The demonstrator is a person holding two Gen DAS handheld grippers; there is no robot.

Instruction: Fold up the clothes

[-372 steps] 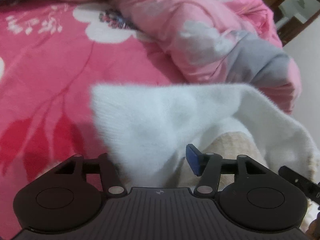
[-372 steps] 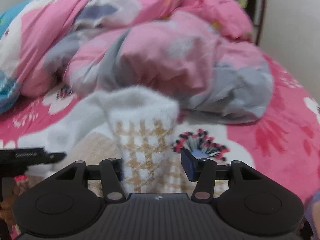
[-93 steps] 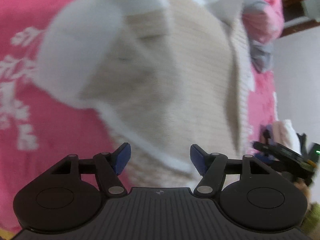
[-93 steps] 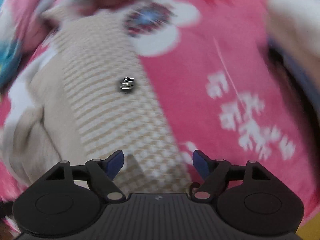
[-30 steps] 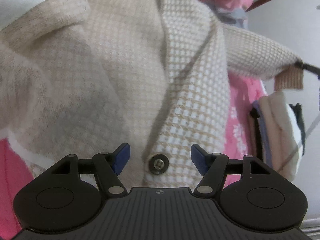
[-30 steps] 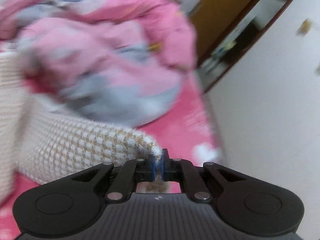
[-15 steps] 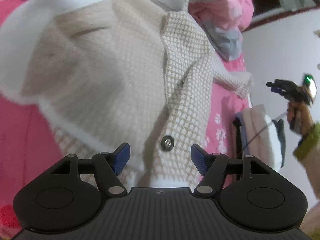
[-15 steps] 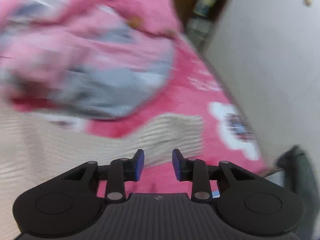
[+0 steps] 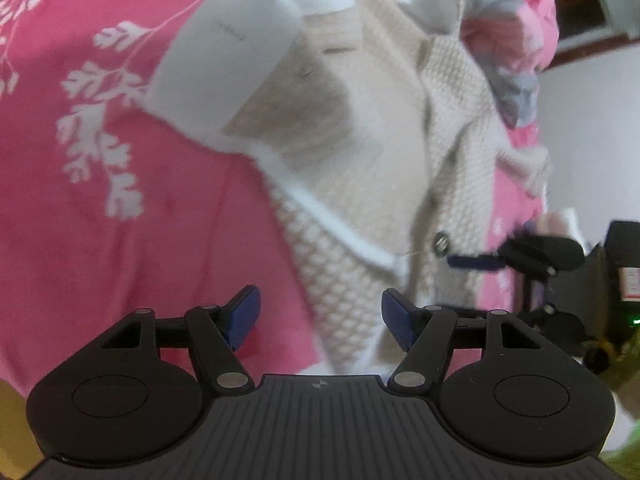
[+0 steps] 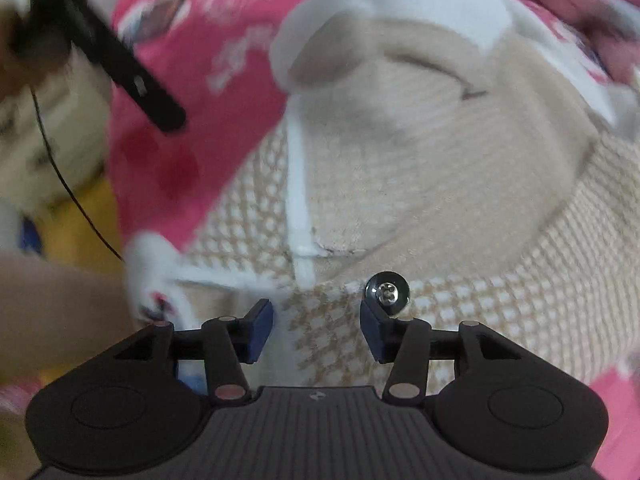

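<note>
The beige-and-white checked knit cardigan with fleecy white lining [image 9: 352, 128] lies spread on the pink floral bedsheet [image 9: 120, 208], front partly open, one lined panel turned back so the pale inner face shows. A round metal snap button [image 10: 388, 294] sits on the checked front placket near the hem. Left hand-held gripper [image 9: 318, 318]: jaws apart, nothing between the blue pads, hovering above the hem edge where knit meets sheet. Right hand-held gripper [image 10: 316, 330]: jaws have just been opening; checked fabric lies under the gap, but the pads do not press on it, so it is released. In the left view the right hand-held gripper shows at the right edge, close to the placket. A crumpled pink-and-grey duvet [image 9: 516, 52] sits beyond the cardigan. Both views are motion-blurred, so fine edges are uncertain. Handling judgement: the garment looks soft, thick and light, with no stiffness; it will sag and drape from any single pinch point, and the fleecy lining should cling to the sheet rather than slide. The layered hem and placket are the firmest places to pinch; take both layers at the hem corners, clear of the snap, which could slip off a pad. Sleeve on the far right side [image 9: 524, 164] looks folded only loosely.
</note>
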